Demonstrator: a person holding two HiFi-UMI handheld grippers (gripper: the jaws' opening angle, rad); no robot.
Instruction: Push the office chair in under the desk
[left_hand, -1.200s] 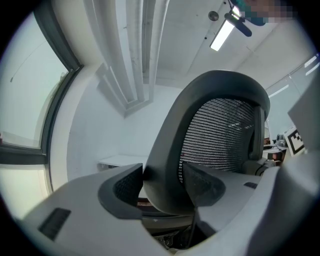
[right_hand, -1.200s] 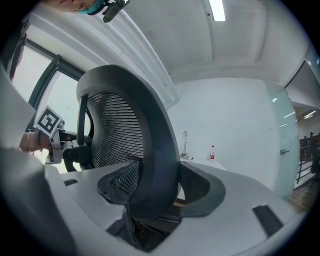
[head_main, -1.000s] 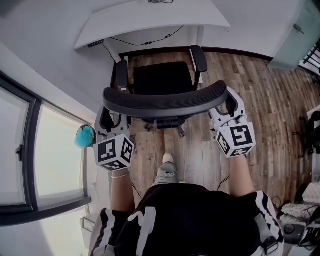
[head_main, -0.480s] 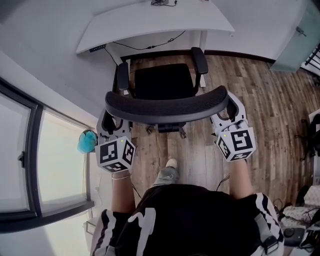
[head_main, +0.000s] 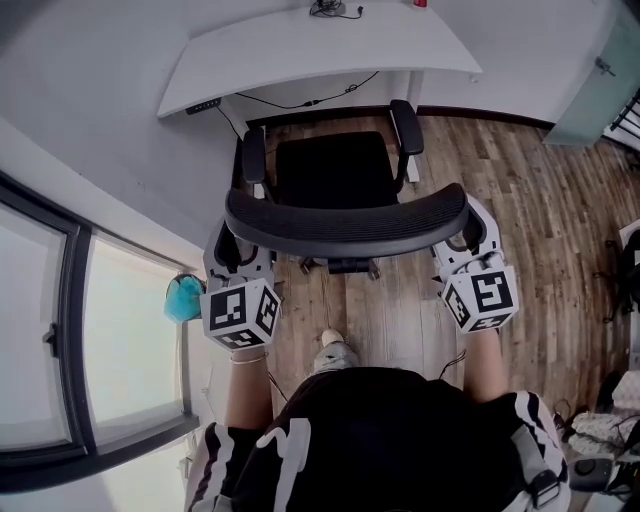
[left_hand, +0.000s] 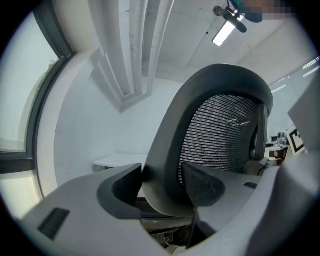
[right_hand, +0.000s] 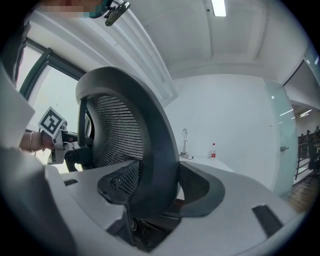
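Observation:
A black office chair stands in front of the white desk (head_main: 320, 45), its seat (head_main: 335, 170) facing the desk and its front edge near the desk's edge. Both grippers hold the curved backrest rim (head_main: 345, 225). My left gripper (head_main: 232, 255) is shut on the rim's left end, and the grey frame (left_hand: 165, 150) fills the gap between its jaws. My right gripper (head_main: 462, 235) is shut on the right end, clamping the frame (right_hand: 150, 150). The mesh back (left_hand: 225, 130) shows beyond the left gripper (left_hand: 160, 182), and it also shows past the right gripper (right_hand: 157, 185).
A window (head_main: 60, 330) and a wall run along the left, with a teal object (head_main: 184, 298) on the floor beside it. Cables (head_main: 300, 100) hang under the desk. A small bottle (right_hand: 213, 150) stands on the desk. A glass panel (head_main: 600, 80) and clutter (head_main: 610, 420) lie to the right.
The chair has rolled forward toward the desk with both grippers still clamped on its backrest. The person has stepped forward behind it.

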